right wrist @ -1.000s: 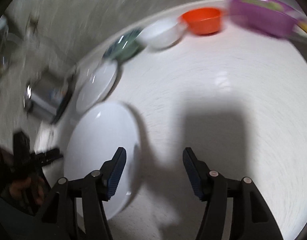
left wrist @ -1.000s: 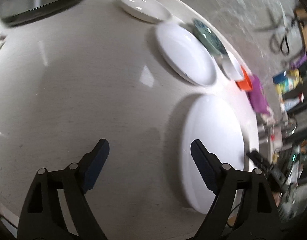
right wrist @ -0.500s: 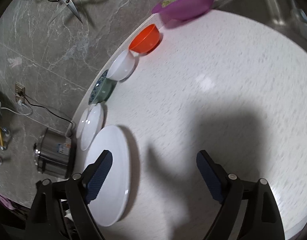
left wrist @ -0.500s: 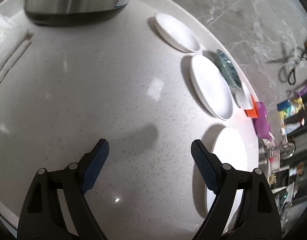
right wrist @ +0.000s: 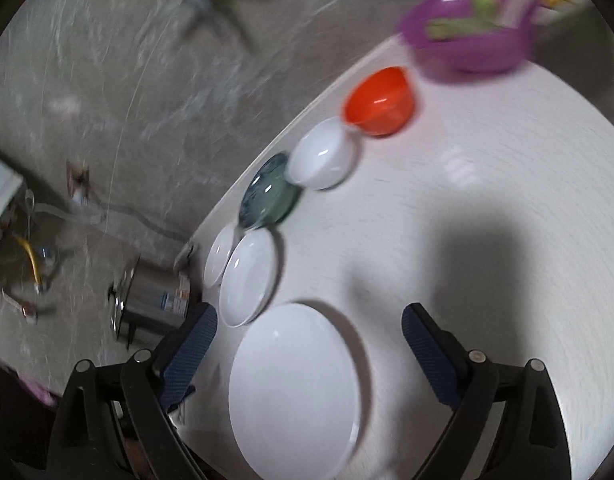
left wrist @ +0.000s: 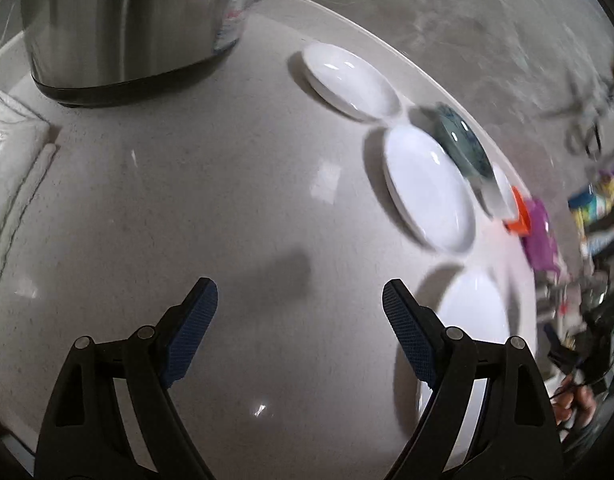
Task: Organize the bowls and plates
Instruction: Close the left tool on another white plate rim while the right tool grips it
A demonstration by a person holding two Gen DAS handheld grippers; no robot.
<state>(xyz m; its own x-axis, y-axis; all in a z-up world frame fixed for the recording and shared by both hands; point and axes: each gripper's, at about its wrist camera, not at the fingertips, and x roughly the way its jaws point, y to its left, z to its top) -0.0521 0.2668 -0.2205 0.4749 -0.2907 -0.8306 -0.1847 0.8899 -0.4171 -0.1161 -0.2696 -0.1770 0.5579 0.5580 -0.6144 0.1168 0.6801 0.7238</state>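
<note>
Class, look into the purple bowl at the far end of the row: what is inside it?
The purple bowl holds blurred green pieces and something pale; motion blur hides what they are.

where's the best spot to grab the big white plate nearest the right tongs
Probably its rim. The big white plate lies flat on the counter, so only the thin edge offers a bite. The right tongs, open and empty, could come in low from the near side, one pad above and one below the rim.

Pot (left wrist: pixel 123 28) label blurred, no legible text
</note>
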